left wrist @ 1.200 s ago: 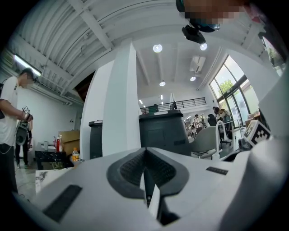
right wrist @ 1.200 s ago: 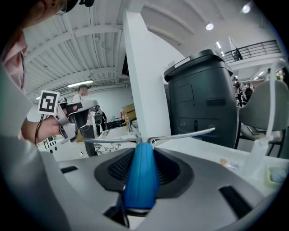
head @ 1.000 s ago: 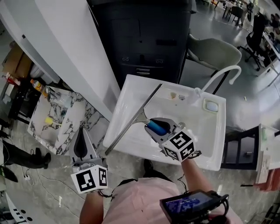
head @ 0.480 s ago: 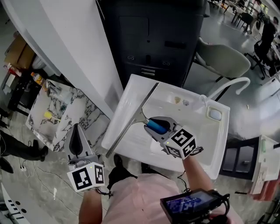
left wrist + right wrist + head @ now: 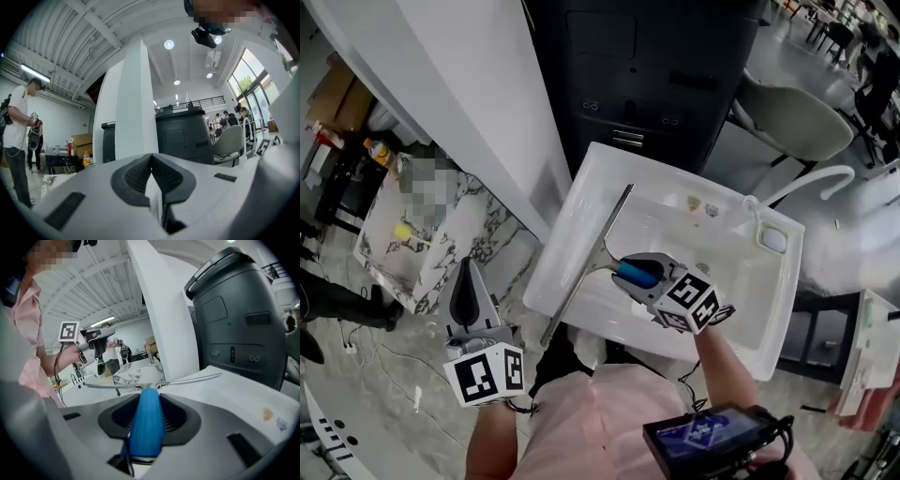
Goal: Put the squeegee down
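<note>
Blue handle of the squeegee [image 5: 635, 273] sits clamped between the 2 jaws of the right tongs [image 5: 149, 414], which stand part-way apart around it, over the white sink [image 5: 565, 216]. Its long metal blade runs slantwise along the sink's left side, from near the back rim to past the front edge; whether it touches the rim I cannot tell. The left tongs [image 5: 471, 281] hang well apart from the sink, to its left, jaws pressed together on nothing. A dark cabinet [image 5: 666, 75] stands behind the sink, a marble-topped table [image 5: 483, 234] farther left.
</note>
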Available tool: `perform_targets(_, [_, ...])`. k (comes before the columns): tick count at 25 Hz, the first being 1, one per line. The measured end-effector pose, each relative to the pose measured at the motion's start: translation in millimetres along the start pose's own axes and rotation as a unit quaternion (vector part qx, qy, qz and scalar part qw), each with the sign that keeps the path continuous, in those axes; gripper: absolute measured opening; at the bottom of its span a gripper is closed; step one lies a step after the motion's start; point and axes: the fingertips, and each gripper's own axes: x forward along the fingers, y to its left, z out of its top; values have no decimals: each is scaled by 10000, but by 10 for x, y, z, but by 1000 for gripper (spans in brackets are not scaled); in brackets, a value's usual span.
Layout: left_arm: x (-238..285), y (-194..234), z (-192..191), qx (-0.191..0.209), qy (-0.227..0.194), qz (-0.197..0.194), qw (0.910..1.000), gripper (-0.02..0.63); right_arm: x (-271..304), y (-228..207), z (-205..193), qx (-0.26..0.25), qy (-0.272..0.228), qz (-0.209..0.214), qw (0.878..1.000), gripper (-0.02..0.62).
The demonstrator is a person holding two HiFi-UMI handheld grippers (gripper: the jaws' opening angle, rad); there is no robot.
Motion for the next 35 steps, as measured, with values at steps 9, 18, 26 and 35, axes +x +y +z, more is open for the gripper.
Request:
perform_targets(9, [-24, 109, -53, 145, 120, 14, 9998, 9, 155, -19, -301, 211, 211, 204, 9993, 130])
perform_targets(18, [-26, 124, -100, 222, 233, -14, 9995, 9, 273, -12, -562, 332, 453, 354, 9978, 130])
perform_targets(26, [6, 132, -169, 315, 346, -63, 9989, 9, 345, -64, -768, 413, 667, 413, 9961, 130])
perform_targets(35, [99, 141, -273, 329, 482, -114, 9982, 9, 445, -146, -866, 504, 779, 419, 9948, 132])
